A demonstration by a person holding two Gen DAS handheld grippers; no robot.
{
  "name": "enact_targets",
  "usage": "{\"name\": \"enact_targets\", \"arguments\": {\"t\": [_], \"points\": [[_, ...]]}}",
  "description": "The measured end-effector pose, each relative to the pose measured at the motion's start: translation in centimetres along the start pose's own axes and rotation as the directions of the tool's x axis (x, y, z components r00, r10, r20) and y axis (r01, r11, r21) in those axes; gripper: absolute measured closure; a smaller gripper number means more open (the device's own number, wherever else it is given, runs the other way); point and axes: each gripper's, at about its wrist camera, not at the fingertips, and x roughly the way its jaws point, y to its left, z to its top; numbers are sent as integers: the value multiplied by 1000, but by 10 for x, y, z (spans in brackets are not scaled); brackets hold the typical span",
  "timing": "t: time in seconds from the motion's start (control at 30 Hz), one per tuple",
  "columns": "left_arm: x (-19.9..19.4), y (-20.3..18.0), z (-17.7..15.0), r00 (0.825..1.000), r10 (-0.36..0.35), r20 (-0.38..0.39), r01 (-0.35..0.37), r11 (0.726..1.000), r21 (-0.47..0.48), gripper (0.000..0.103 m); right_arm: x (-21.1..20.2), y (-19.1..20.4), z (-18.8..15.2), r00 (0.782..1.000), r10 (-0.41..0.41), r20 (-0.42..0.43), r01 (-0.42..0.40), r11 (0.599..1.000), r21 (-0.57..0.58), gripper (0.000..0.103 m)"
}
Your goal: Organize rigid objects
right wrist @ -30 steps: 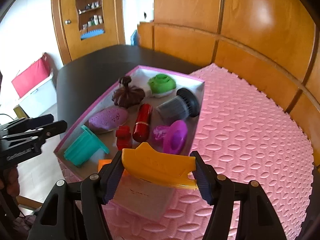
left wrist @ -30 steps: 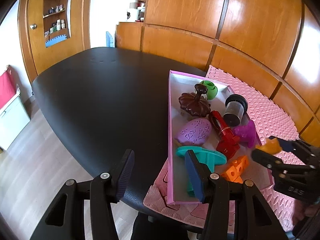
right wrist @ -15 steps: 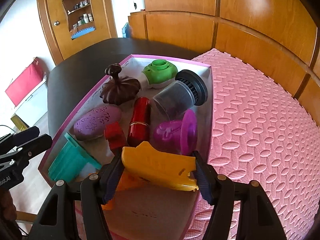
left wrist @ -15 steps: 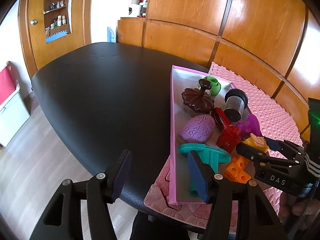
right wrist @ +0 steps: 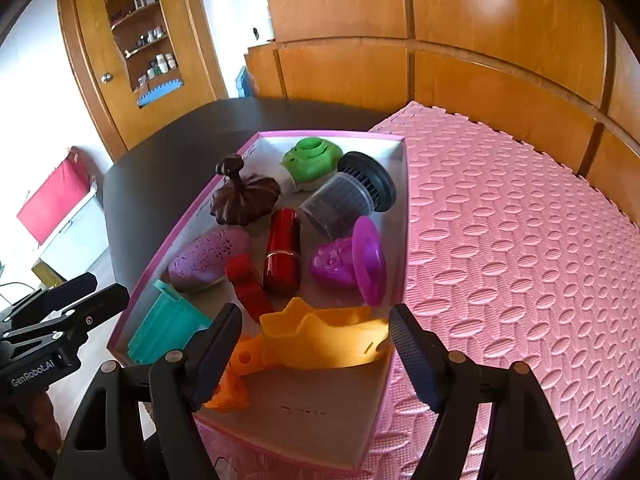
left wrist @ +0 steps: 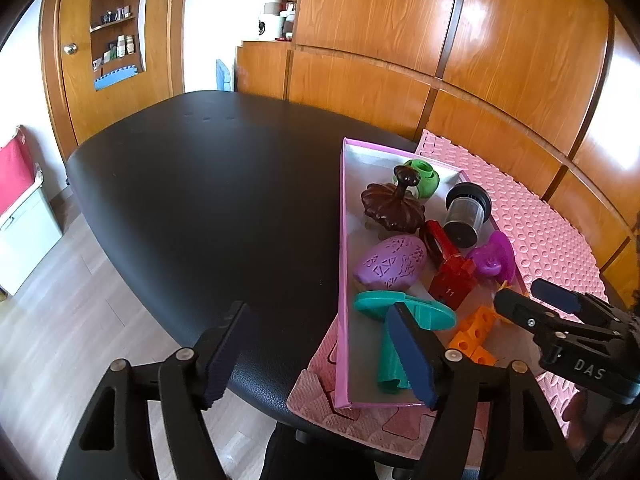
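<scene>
A pink-rimmed box [right wrist: 400, 216] [left wrist: 343, 240] on a pink foam mat holds several rigid objects. A yellow crown-shaped piece [right wrist: 324, 336] lies in the box's near end, between my right gripper's open fingers, no longer gripped. My right gripper [right wrist: 316, 344] hangs over that end; it also shows in the left wrist view [left wrist: 532, 300]. My left gripper [left wrist: 320, 352] is open and empty over the table edge beside the box, near a teal piece [left wrist: 400, 320].
The box also holds a brown lid [right wrist: 244, 196], green cap [right wrist: 312, 158], grey filter cup [right wrist: 348, 196], red cylinder [right wrist: 282, 256], purple egg [right wrist: 208, 256], magenta piece [right wrist: 352, 264] and orange block [right wrist: 232, 388]. The black table [left wrist: 208, 200] lies left; wooden wall panels behind.
My right gripper lowered the yellow piece into the box and opened, letting it go. My left gripper stayed open and shifted slightly.
</scene>
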Motion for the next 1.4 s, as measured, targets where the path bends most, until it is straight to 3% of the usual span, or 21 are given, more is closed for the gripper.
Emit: {"name": "enact_targets", "arguments": {"t": [0.27, 0.4, 0.6, 0.67, 0.93, 1.17, 1.4], "points": [[-6, -4, -1, 1000, 13, 16, -13, 1000, 13, 26, -18, 0, -12, 999, -10, 39, 9, 999, 34, 26], [-11, -6, -2, 999, 28, 34, -28, 999, 20, 22, -28, 6, -19, 995, -59, 82, 57, 998, 36, 26], [-27, -12, -4, 996, 35, 83, -39, 999, 38, 11, -47, 12, -26, 975, -150, 166, 138, 987, 80, 26], [-33, -15, -6, 995, 39, 97, -44, 998, 43, 0, -50, 13, -27, 970, -166, 178, 152, 984, 89, 26], [-43, -23, -10, 991, 56, 122, -63, 997, 52, 0, -49, 20, -32, 968, -178, 174, 167, 983, 75, 26], [-47, -28, -12, 984, 113, 138, -119, 992, 39, 0, -52, 22, -34, 963, -193, 189, 181, 980, 77, 26], [-49, -29, -14, 981, 115, 156, -122, 992, 36, 0, -51, 22, -35, 964, -190, 184, 179, 981, 76, 26]]}}
